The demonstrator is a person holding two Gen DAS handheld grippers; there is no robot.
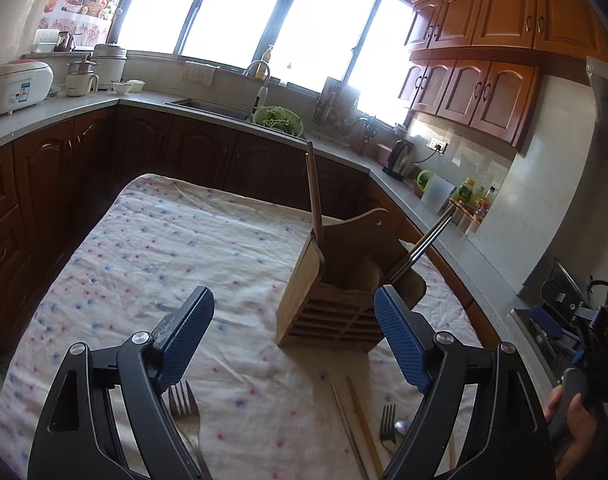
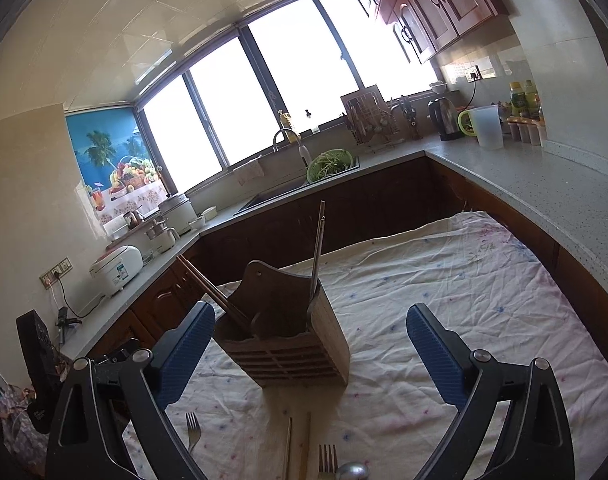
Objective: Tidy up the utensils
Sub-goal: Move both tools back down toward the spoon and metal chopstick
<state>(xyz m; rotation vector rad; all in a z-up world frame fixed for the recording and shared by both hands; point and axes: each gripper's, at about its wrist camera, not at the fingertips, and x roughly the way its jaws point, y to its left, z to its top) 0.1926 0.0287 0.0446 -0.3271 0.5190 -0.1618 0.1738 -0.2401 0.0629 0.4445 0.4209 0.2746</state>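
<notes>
Utensils (image 1: 368,428) lie on the cloth beneath both wide-open, empty tools (image 1: 293,340) (image 2: 310,354).

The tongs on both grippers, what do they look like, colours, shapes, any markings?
Both match. The left tongs and right tongs each have two long flat fingers faced with blue ribbed pads, set on glossy black linkage arms with triangular cut-outs and round silver pivot bolts. No cables or lettering show. At the left view's edge, a hand grips a grey handle; no sleeve is visible.
</notes>
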